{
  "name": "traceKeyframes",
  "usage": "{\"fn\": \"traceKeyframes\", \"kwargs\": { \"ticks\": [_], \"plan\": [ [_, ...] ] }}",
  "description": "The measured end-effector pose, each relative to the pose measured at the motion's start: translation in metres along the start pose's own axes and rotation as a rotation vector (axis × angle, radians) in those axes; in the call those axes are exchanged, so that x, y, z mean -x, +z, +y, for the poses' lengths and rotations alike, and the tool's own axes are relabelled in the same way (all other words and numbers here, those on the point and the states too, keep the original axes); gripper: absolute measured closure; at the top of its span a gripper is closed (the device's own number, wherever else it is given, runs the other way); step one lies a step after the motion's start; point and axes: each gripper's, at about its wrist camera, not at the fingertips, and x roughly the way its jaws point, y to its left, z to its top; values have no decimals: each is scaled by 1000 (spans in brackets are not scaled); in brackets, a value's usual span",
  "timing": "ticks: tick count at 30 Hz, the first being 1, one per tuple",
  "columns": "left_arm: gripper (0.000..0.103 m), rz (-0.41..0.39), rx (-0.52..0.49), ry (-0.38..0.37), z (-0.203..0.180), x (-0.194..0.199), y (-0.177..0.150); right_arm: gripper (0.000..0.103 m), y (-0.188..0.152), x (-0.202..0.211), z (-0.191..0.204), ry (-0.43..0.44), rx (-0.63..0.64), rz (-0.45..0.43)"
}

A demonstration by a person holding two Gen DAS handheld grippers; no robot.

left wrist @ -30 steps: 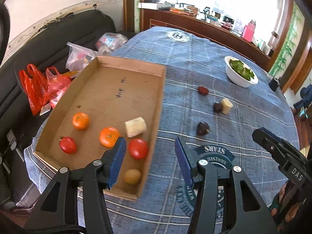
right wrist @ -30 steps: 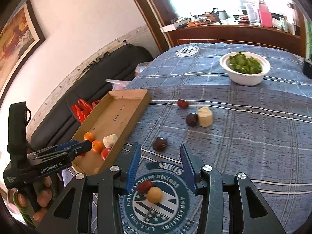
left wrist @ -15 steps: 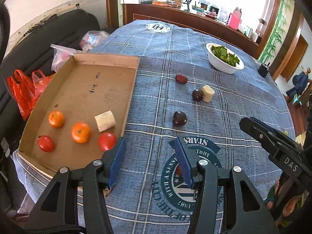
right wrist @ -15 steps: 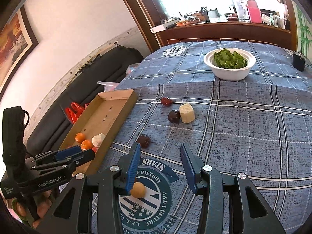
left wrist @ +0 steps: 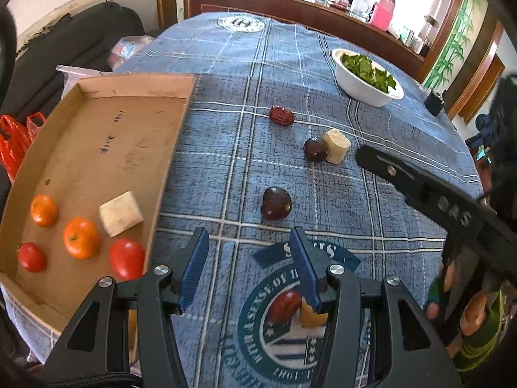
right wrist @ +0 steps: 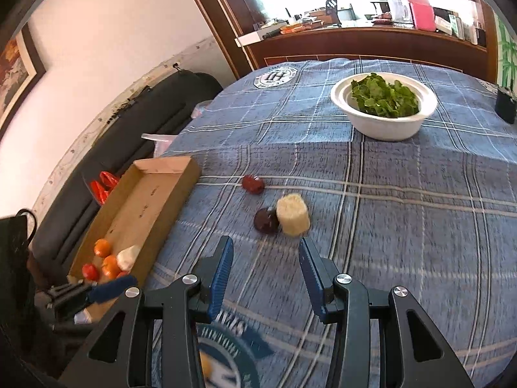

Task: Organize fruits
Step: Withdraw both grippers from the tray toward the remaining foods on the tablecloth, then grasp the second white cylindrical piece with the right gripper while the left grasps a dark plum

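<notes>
while left gripper (left wrist: 247, 270) jaws gape, red date (left wrist: 284, 302) beneath.

So we've got the cardboard tray (left wrist: 97, 148) on the left side of the worktop (left wrist: 404, 194), with two oranges (left wrist: 80, 237), two tomatoes (left wrist: 126, 258) and a cut chunk (left wrist: 121, 213) bunched at its near end. Right of the tray, out on the cloth, a date (left wrist: 281, 115) sits farthest back, then a plum (left wrist: 315, 149) touching another chunk (left wrist: 337, 145), then a second plum (left wrist: 276, 203) nearer us. The bowl of greens (left wrist: 365, 89) is behind all that, far right.
</notes>
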Motion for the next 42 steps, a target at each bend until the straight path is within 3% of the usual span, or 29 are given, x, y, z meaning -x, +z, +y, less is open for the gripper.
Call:
{"fn": "traceKeyframes", "kwargs": {
  "ticks": [15, 21, 23, 25, 42],
  "plan": [
    [53, 79, -23, -9, -11, -53, 20, 60, 21, -61, -21, -13, -45, 69],
    [53, 22, -59, 22, -21, -58, 21, 67, 23, -62, -23, 4, -51, 62],
    [70, 10, -65, 38, -20, -57, 20, 72, 21, -59, -22, -6, -41, 54],
    [79, 16, -54, -6, -16, -54, 20, 72, 21, -56, -19, -13, -31, 53],
    [79, -87, -19, -12, 4, 7, 9, 72, 2, 16, 9, 44, -22, -45]
  ]
}}
